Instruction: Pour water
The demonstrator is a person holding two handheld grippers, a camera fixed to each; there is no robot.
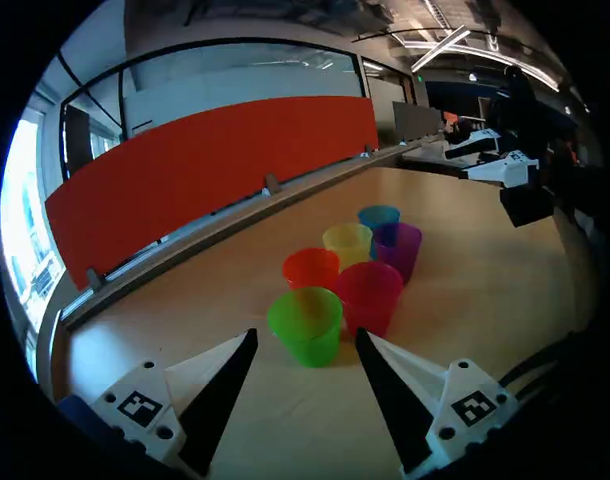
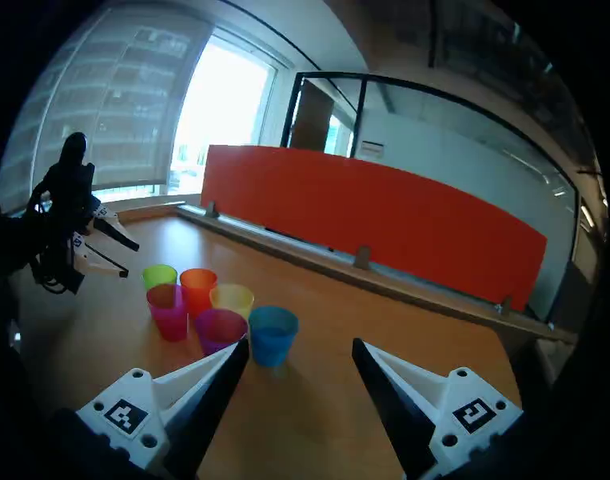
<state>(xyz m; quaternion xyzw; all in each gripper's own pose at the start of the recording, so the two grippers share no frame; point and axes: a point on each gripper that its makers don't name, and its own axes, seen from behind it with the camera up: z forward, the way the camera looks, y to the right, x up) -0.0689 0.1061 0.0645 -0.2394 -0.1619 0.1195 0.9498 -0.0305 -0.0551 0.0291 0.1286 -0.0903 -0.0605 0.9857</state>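
The left gripper [image 1: 305, 334] is held with jaws wide and empty before the green cup [image 1: 306, 320], nearest of the cups [image 1: 370, 292] clustered on the tabletop [image 1: 480, 296]. The right gripper [image 2: 301, 344], jaws wide too, is pointed at the blue cup [image 2: 273, 336]. The cups are judged light, thin, slippery; a mid-wall hold is advised.

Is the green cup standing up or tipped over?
Upright: the green cup stands on its narrower base on the wooden table, open rim facing up, beside the pink cup.
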